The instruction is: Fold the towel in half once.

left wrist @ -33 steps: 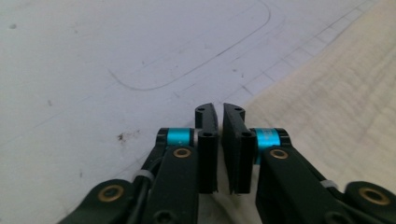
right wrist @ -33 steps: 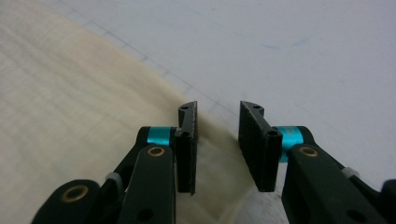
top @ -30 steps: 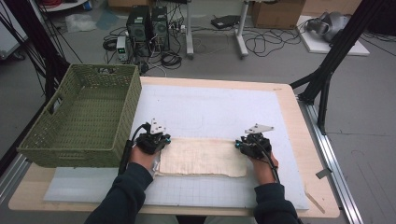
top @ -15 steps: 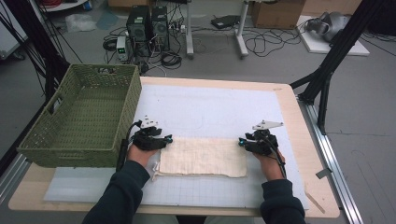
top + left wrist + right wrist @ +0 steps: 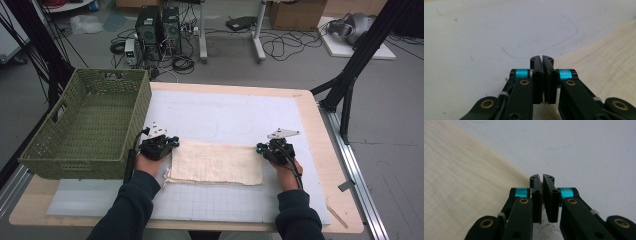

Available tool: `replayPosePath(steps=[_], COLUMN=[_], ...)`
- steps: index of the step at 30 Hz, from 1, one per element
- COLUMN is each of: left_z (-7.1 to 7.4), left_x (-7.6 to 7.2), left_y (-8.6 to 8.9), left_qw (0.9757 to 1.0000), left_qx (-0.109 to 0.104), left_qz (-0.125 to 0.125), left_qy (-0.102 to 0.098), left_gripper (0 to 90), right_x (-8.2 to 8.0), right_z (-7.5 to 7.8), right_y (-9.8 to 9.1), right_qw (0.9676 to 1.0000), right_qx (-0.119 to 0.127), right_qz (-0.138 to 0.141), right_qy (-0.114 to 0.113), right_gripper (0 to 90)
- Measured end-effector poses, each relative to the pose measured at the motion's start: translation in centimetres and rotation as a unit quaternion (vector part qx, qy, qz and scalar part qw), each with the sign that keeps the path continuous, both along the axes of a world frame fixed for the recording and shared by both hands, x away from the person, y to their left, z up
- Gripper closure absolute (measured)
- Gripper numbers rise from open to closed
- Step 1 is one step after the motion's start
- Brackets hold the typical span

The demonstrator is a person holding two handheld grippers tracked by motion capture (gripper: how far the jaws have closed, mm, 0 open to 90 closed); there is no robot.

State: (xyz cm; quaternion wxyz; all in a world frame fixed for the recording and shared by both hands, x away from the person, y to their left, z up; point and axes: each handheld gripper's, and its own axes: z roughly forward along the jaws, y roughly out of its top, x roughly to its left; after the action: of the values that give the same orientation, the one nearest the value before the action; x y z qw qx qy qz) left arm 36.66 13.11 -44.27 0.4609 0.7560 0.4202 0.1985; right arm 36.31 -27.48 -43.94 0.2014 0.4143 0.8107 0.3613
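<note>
A cream cloth (image 5: 216,162) lies flat on the white mat (image 5: 225,117), folded into a wide rectangle. My left gripper (image 5: 170,143) sits at the cloth's far left corner, jaws pressed together on the cloth's edge (image 5: 599,50). My right gripper (image 5: 261,148) sits at the far right corner, jaws closed where the cloth's corner (image 5: 474,175) ends. In the left gripper view and the right gripper view the gripper tips (image 5: 541,58) (image 5: 541,178) hover low over the mat. Both hands rest on the mat behind the grippers.
A green woven basket (image 5: 60,150) stands at the table's left side, close to my left hand. The wooden table edge (image 5: 345,210) runs along the right and front. Black frame legs (image 5: 350,85) stand off the right rear corner.
Both grippers stay at the cloth's far corners with small shifts. The cloth looks flatter and its far edge lies slightly farther from the person.
</note>
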Motion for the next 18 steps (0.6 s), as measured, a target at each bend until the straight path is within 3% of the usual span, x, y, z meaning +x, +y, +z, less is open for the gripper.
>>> replayPosePath(steps=[4,6,10,12,13,14,18], left_z=[-0.1,-0.3,-0.6,-0.5,-0.4,-0.3,0.6], left_x=[0.6,0.7,0.8,0.8,0.8,0.7,0.2], left_y=[-0.4,-0.6,-0.6,-0.5,-0.4,-0.2,0.9], left_qw=[0.9998,0.9998,0.9997,0.9997,0.9996,0.9995,0.9983], left_qx=[-0.006,0.000,0.000,-0.004,-0.004,-0.006,-0.045], left_qz=[0.013,0.019,0.026,0.024,0.026,0.029,0.036], left_qy=[-0.011,-0.006,0.004,0.007,0.007,0.006,0.007], left_gripper=[86.8,86.8,86.8,85.1,80.0,69.3,50.6], right_x=[0.6,0.9,1.3,1.3,1.3,1.2,0.4], right_z=[0.0,0.1,-0.1,-0.2,-0.2,-0.1,1.1], right_y=[0.3,0.6,1.0,1.1,1.1,1.0,-0.1], right_qw=[0.9995,0.9986,0.9983,0.9982,0.9978,0.9970,0.9971], right_qx=[-0.014,-0.028,-0.038,-0.040,-0.044,-0.048,-0.005], right_qz=[-0.022,-0.030,-0.033,-0.037,-0.041,-0.047,-0.050], right_qy=[-0.020,-0.032,-0.028,-0.025,-0.030,-0.038,-0.057], right_gripper=[86.2,86.2,86.0,81.7,76.2,68.4,58.0])
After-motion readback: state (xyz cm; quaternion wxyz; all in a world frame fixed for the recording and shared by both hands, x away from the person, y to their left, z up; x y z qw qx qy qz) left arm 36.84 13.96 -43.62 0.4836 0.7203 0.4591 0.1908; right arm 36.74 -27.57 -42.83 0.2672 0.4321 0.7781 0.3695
